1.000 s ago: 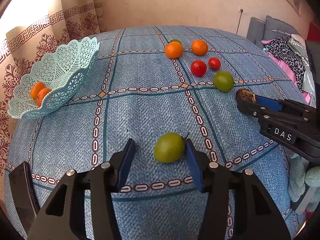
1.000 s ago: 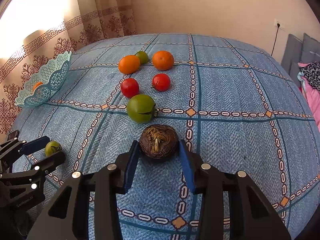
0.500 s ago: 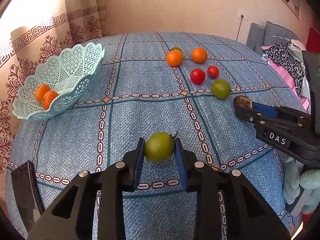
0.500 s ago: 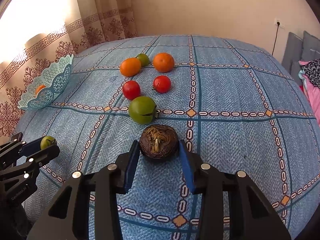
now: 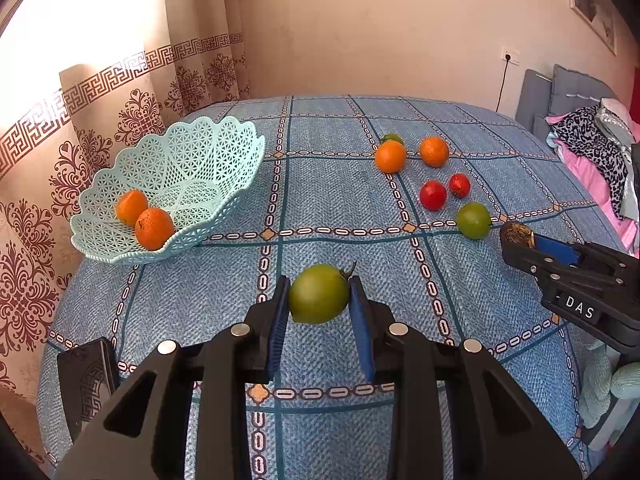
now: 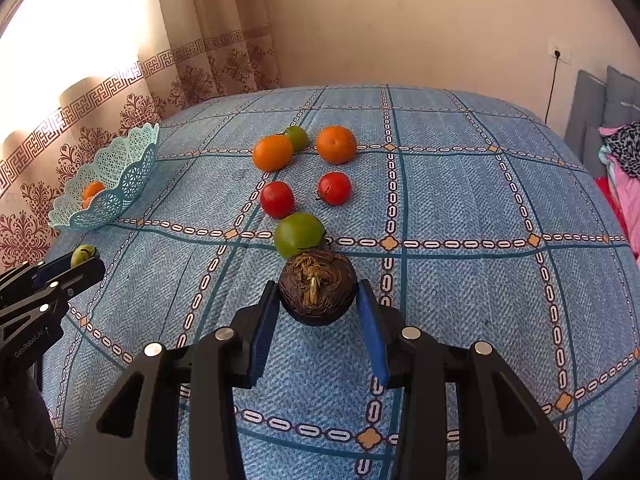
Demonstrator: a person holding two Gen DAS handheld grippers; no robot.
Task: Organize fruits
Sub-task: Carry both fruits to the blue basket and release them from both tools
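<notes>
While the left gripper [image 5: 319, 300] pinched a green tomato [image 5: 319, 298] between its blue pads [image 5: 279, 312], both pads pressed against the fruit's sides, the tomato sat clear of the blue checked tablecloth [image 5: 224, 284] with its stem pointing up and to the right. Off to the left, near the cloth's edge, a pale blue lattice basket [image 5: 200, 160] held two oranges [image 5: 154, 227], touching each other on its near side.

The right gripper [image 6: 317, 304] had its fingers on either side of a dark brown round fruit [image 6: 317, 286] with a dried, fibrous crown facing the camera. The left pad [image 6: 262, 334] lay against the fruit, but a sliver of cloth showed beside the right pad, so whether the hold was firm could not be told. Just behind this fruit, and partly hidden by it, rested a larger green tomato [image 6: 298, 233].

Farther back on the cloth lay two red tomatoes [image 6: 277, 199], side by side but apart, and beyond them two oranges on the cloth [image 6: 336, 144] with a small green fruit [image 6: 297, 137] tucked between them, touching the left one. A dark phone-like slab [image 5: 86, 380] lay at the near left edge of the table in the left wrist view.
</notes>
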